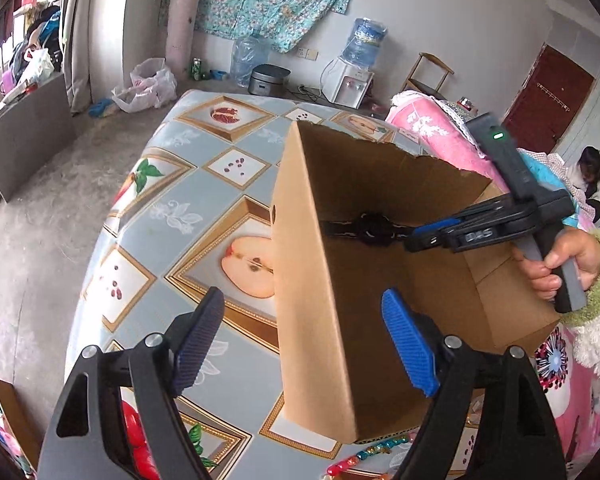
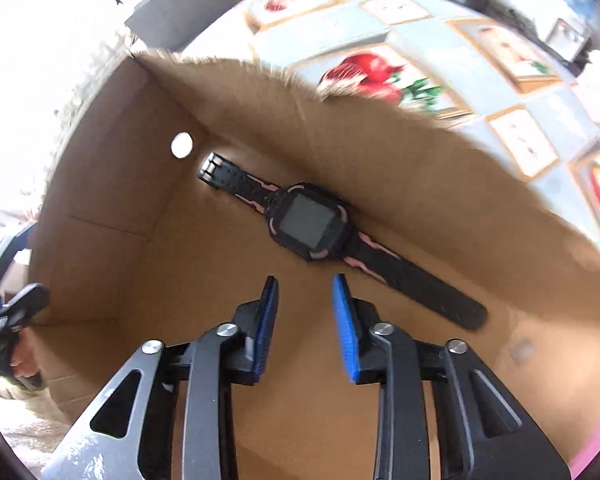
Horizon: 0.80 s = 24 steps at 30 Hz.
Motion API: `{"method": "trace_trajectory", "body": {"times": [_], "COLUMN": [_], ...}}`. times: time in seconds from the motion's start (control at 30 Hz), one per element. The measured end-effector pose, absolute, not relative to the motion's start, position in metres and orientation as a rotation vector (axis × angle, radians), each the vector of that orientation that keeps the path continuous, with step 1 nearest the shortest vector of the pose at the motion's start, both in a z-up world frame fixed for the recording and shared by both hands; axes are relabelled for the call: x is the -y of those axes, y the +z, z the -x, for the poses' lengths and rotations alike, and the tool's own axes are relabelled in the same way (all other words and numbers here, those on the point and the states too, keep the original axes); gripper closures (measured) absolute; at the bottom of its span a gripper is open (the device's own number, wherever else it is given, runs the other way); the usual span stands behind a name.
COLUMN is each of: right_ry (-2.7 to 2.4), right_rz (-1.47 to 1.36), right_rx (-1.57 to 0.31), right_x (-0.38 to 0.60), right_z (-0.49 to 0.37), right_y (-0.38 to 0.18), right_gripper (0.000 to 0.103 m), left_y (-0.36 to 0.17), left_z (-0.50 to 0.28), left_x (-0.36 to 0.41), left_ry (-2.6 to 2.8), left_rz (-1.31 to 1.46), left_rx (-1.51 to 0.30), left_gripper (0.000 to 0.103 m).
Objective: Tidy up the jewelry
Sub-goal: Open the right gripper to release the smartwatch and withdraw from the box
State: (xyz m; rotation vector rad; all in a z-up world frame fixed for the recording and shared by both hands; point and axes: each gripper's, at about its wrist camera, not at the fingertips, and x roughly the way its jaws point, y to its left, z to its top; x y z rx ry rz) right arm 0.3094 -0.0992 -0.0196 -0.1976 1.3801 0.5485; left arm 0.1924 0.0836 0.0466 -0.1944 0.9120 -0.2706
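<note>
A brown cardboard box (image 1: 380,280) stands open on the surface (image 1: 172,184), which is covered by a grey-blue cloth printed with framed fruit pictures. Its upper rim is torn and ragged along one side. On the box floor, pushed up against the long wall, lies a black wristwatch (image 2: 312,222) with pink trim on the strap; it lies flat with its square dark screen facing up, the strap stretched out straight to both sides and the buckle end near a corner where a round hole pierces the wall. The right tool (image 2: 305,312) reaches down into the box just short of the watch, its blue pads parted a moderate way with nothing between them and not touching the watch. A hand (image 1: 556,260) in a fuzzy green-cuffed sleeve grips its handle over the box's far side. The left tool (image 1: 304,344) hovers outside the box at its near corner, its jaws spread wide and empty, one pad over the cloth and the other in front of the cardboard wall. Just below that corner, a string of coloured beads (image 1: 364,456) lies on the surface beside the box.
</note>
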Motion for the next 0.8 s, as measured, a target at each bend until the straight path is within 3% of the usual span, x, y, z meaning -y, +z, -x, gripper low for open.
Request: {"method": "trace_trajectory", "body": {"times": [0.03, 0.1, 0.3, 0.43, 0.6, 0.8], "right_ry": [0.539, 0.509, 0.322, 0.182, 0.237, 0.368], "right_rz": [0.173, 0.100, -0.143, -0.284, -0.512, -0.613], "right_rx": [-1.344, -1.243, -0.964, -0.920, -1.012, -1.062], "right_x": [0.106, 0.125, 0.215, 0.259, 0.316, 0.303], "right_z": [-0.301, -0.277, -0.215, -0.190, -0.171, -0.176], "right_y": [-0.006, 0.028, 0.091, 0.085, 0.063, 0.049], "right_gripper": [0.061, 0.042, 0.021, 0.018, 0.019, 0.018], "left_y": [0.045, 0.041, 0.030, 0.022, 0.019, 0.024], "left_z": [-0.191, -0.191, -0.190, -0.187, -0.180, -0.172], "left_x": [-0.083, -0.082, -0.076, -0.068, -0.058, -0.043], "left_ry": [-0.280, -0.303, -0.367, -0.389, -0.370, -0.354], "left_rz": [0.207, 0.239, 0.328, 0.379, 0.377, 0.370], "left_rx": [-0.917, -0.938, -1.002, -1.037, -1.049, -1.057], "left_gripper": [0.024, 0.022, 0.021, 0.020, 0.018, 0.015]}}
